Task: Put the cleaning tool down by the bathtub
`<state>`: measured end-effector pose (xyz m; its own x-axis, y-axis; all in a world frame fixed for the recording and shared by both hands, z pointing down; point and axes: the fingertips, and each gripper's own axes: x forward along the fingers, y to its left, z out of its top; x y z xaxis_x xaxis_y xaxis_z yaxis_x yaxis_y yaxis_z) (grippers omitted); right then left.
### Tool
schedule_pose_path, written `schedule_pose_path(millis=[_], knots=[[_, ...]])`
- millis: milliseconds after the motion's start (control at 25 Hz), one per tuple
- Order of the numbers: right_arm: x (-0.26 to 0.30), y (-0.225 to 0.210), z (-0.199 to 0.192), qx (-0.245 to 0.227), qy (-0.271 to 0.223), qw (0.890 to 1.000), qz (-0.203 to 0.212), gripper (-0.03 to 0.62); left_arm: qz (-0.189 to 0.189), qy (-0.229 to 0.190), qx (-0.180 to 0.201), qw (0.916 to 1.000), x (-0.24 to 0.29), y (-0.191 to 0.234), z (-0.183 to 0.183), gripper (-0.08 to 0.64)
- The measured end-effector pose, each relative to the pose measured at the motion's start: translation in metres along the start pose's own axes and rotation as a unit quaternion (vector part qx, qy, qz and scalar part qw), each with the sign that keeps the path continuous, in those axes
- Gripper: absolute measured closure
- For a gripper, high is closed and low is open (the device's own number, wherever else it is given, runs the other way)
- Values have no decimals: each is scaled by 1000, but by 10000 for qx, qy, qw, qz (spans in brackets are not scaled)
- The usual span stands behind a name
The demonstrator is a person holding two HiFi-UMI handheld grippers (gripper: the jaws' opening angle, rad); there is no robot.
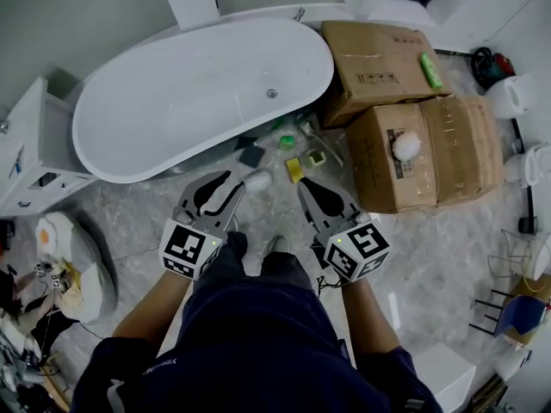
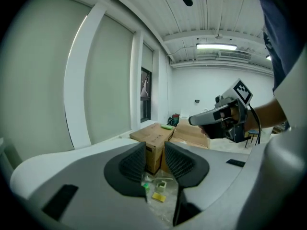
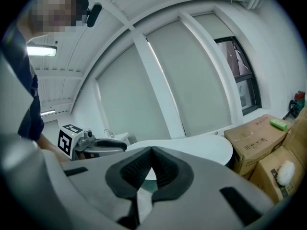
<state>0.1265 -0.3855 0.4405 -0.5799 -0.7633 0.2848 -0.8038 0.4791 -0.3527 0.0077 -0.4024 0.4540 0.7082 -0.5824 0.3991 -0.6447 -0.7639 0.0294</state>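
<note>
The white bathtub point(image 1: 172, 101) lies ahead of me on the marble floor. Beside its near end are small cleaning items: a dark sponge point(image 1: 251, 155), a yellow sponge point(image 1: 294, 169), a green piece point(image 1: 287, 141) and a white lump point(image 1: 257, 179). My left gripper point(image 1: 234, 179) hovers above the floor just left of the white lump; in the left gripper view its jaws point(image 2: 154, 150) stand apart with nothing between them. My right gripper point(image 1: 306, 188) hangs right of the yellow sponge, and in the right gripper view point(image 3: 152, 151) its pads meet, empty.
Cardboard boxes point(image 1: 379, 67) stand right of the tub, one with a white fluffy ball point(image 1: 405, 145) on it, one with a green item point(image 1: 430, 70). A white cabinet point(image 1: 34, 153) is at the left. Clutter lies at both side edges. My shoes point(image 1: 275, 246) are below the grippers.
</note>
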Motion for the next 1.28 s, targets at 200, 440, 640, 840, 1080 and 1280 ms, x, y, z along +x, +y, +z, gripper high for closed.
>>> schedule_pose_path(millis=[200, 440, 640, 840, 1080, 1280], knots=[[-11, 10, 27, -162, -276, 9995, 52, 588, 9, -457, 101, 9989, -12, -6, 41, 428], [-20, 19, 52, -348, -515, 9980, 102, 588, 14, -847, 207, 9962, -22, -10, 74, 434], [-27, 23, 62, -427, -610, 9971, 131, 588, 65, -937, 286, 9952, -26, -12, 83, 445], [-34, 24, 66, -488, -650, 9966, 156, 588, 58, -958, 319, 9949, -26, -18, 87, 465], [-39, 28, 72, -555, -684, 9959, 189, 588, 27, -1049, 364, 9938, -30, -22, 92, 492], [-40, 28, 77, -585, -719, 9954, 236, 588, 27, -1095, 367, 9933, -28, -23, 97, 501]])
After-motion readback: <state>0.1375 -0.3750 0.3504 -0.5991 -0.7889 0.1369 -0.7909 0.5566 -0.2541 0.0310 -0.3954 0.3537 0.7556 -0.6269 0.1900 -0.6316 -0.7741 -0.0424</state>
